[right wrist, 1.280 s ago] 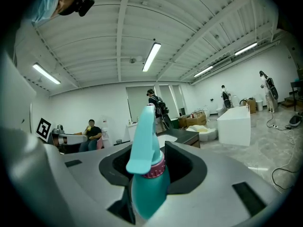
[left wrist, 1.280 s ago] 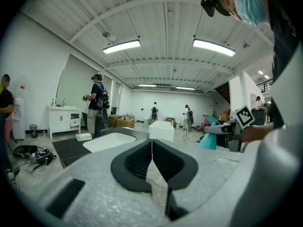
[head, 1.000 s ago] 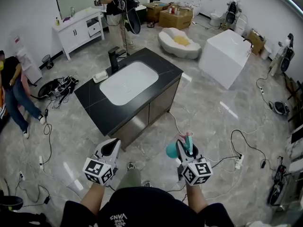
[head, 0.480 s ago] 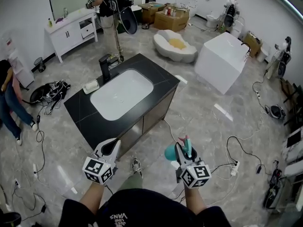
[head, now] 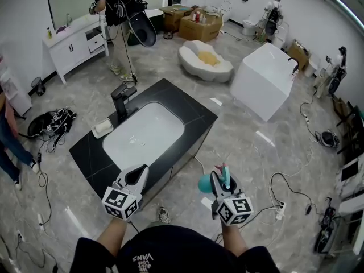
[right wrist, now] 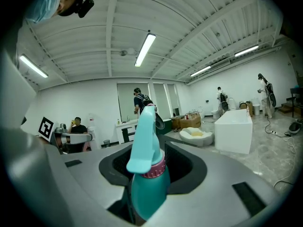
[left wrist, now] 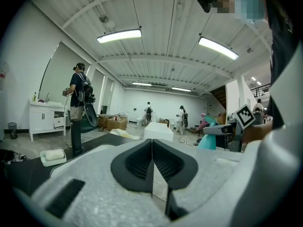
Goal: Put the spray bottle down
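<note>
1. The right gripper [head: 220, 178] has its jaws partway apart and clamped on the body of a teal plastic spray bottle [right wrist: 147, 174]. The pads press on both sides just below the neck.
2. The left gripper [left wrist: 152, 155] has its jaws together with nothing between them. It hangs beside the right one and touches nothing.
3. The black stone-look counter [head: 190, 111] with a white inset basin [head: 142, 138] is the likely place to set the bottle. Its near edge lies just ahead of both grippers, and a flat black strip runs along that edge and round the right-hand corner.
4. The bottle [head: 206, 182] is off the counter, beyond its near edge and above the grey floor [head: 250, 152]. It probably handles as a light, fairly stiff thing. The plastic is smooth, so it could slip, and thin walls may give under a hard squeeze. Whether there is liquid inside cannot be told. If there is, the weight sits low and may slosh.
5. The body under the neck seems the soundest place to hold, since it keeps the base free to meet the counter flat.
6. The pink collar [right wrist: 154, 168] and teal trigger head [right wrist: 142, 136] stand clear above the jaws. They are best left alone, because pressing the trigger would spray.
</note>
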